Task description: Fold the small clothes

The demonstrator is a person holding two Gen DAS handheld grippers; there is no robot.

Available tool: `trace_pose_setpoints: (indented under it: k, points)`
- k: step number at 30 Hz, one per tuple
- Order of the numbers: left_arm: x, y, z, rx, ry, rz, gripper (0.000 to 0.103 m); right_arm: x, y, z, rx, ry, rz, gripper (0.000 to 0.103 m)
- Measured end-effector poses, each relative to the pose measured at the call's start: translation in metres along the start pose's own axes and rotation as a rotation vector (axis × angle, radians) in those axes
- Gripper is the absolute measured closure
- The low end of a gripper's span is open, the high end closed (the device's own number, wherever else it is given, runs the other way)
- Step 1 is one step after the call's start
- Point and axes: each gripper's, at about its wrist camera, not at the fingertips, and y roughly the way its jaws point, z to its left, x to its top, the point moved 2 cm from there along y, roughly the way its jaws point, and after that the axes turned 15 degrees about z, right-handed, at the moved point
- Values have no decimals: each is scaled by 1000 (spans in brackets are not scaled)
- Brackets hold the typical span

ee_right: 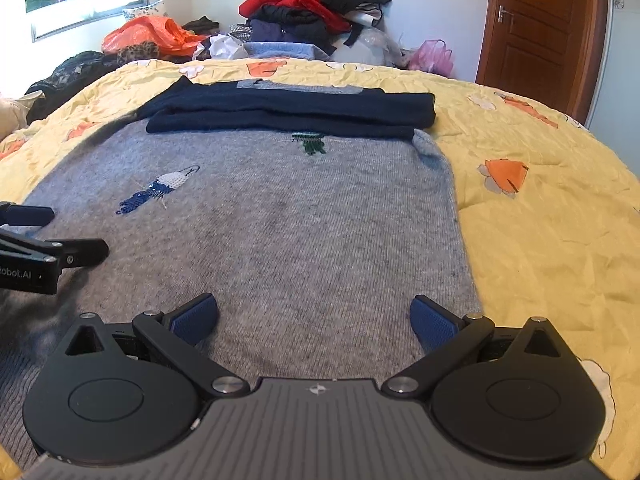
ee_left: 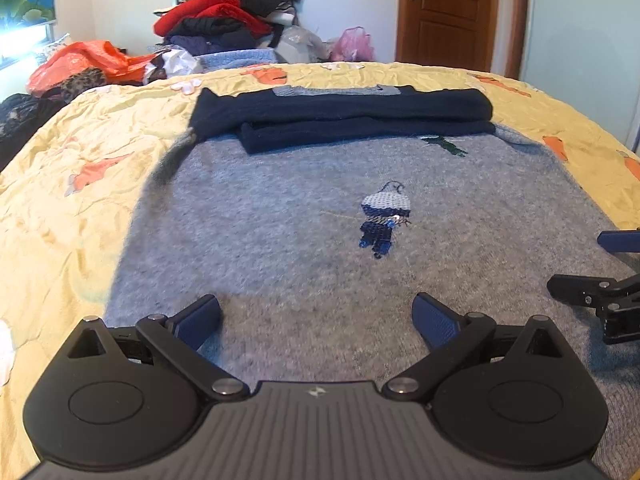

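A small grey knit sweater (ee_left: 280, 220) (ee_right: 288, 216) lies flat on the yellow bedspread, with a sequinned blue figure (ee_left: 382, 222) (ee_right: 156, 190) on its chest. Its navy sleeves (ee_left: 352, 114) (ee_right: 292, 112) are folded across the top, near the collar. My left gripper (ee_left: 316, 320) is open just over the sweater's near hem, left of centre, nothing between its blue pads. My right gripper (ee_right: 314, 318) is open over the near hem towards the sweater's right edge, also holding nothing. Each gripper shows at the edge of the other's view.
The yellow bedspread (ee_left: 80, 184) (ee_right: 540, 220) with orange patches surrounds the sweater. Beyond the bed's far edge stands a heap of clothes (ee_left: 236, 12) (ee_right: 316, 8), an orange bag (ee_left: 88, 60) and a pink bag (ee_right: 434, 56). A wooden door (ee_left: 444, 12) stands at the back right.
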Motion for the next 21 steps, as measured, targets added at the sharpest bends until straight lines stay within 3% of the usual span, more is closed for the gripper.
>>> trace_pose_setpoints:
  k: [9,12,21]
  points:
    - [-31,-20,-3,11,-17,-7,0,0,0,-1,4,2,-3,0]
    - [-40,-19,-2,4,-7,-71,0,0,0,-1,2,2,-3,0]
    - [-34,-15,-2,0,-2,-87,0,-3,-3,0,-8,13,-4,0]
